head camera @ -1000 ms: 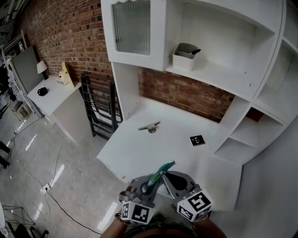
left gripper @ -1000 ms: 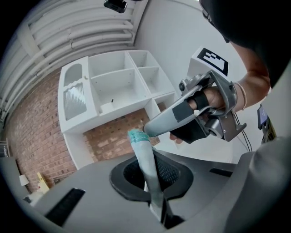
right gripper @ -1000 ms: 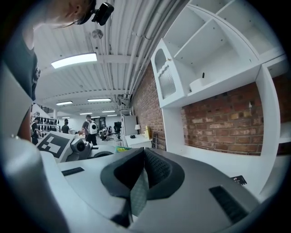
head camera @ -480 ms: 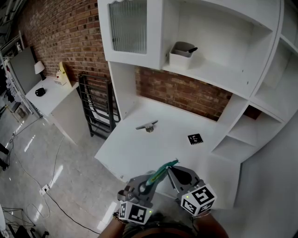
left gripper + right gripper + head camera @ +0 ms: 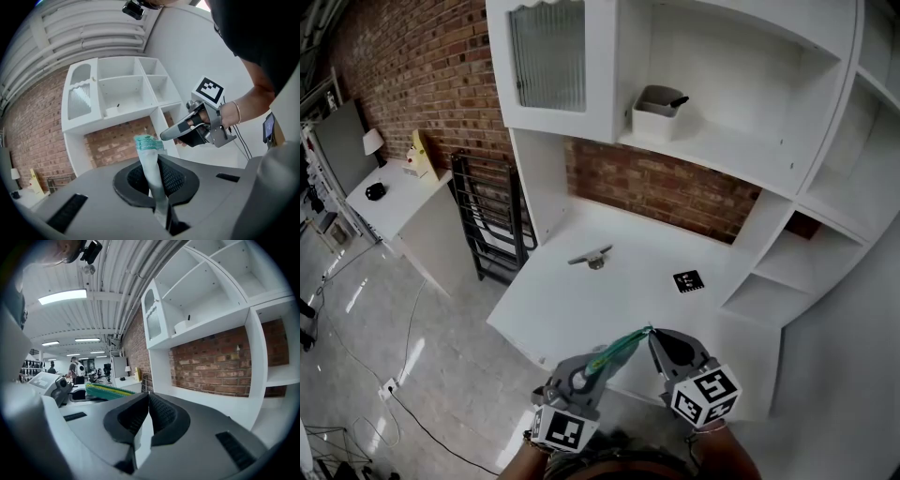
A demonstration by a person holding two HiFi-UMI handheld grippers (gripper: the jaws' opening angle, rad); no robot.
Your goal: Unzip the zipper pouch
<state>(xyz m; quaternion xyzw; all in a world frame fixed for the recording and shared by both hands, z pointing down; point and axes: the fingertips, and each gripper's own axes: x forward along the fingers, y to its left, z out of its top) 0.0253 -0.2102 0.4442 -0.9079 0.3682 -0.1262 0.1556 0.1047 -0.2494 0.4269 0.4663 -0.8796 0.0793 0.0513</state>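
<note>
A flat teal zipper pouch [image 5: 619, 352] hangs in the air over the desk's front edge. My left gripper [image 5: 598, 367] is shut on its near end. In the left gripper view the pouch [image 5: 149, 161] rises out of the shut left gripper [image 5: 157, 164], teal band on top. My right gripper [image 5: 656, 336] is shut, its tips touching the pouch's far end; the right gripper [image 5: 164, 136] meets the pouch's top corner there. In the right gripper view the right gripper [image 5: 149, 393] is shut and the pouch [image 5: 110, 391] lies edge-on to the left. No zipper pull is visible.
A white desk [image 5: 581, 309] lies below, bearing a small metal piece [image 5: 592, 258] and a black square tag [image 5: 686, 280]. Shelves above hold a white tub [image 5: 656, 112]. A black rack [image 5: 483, 220] and a side table [image 5: 389, 192] stand at left. People [image 5: 75, 369] are far off.
My right gripper has slid away from me along the pouch, from its middle to its far tip. The left gripper has kept its hold in place.
</note>
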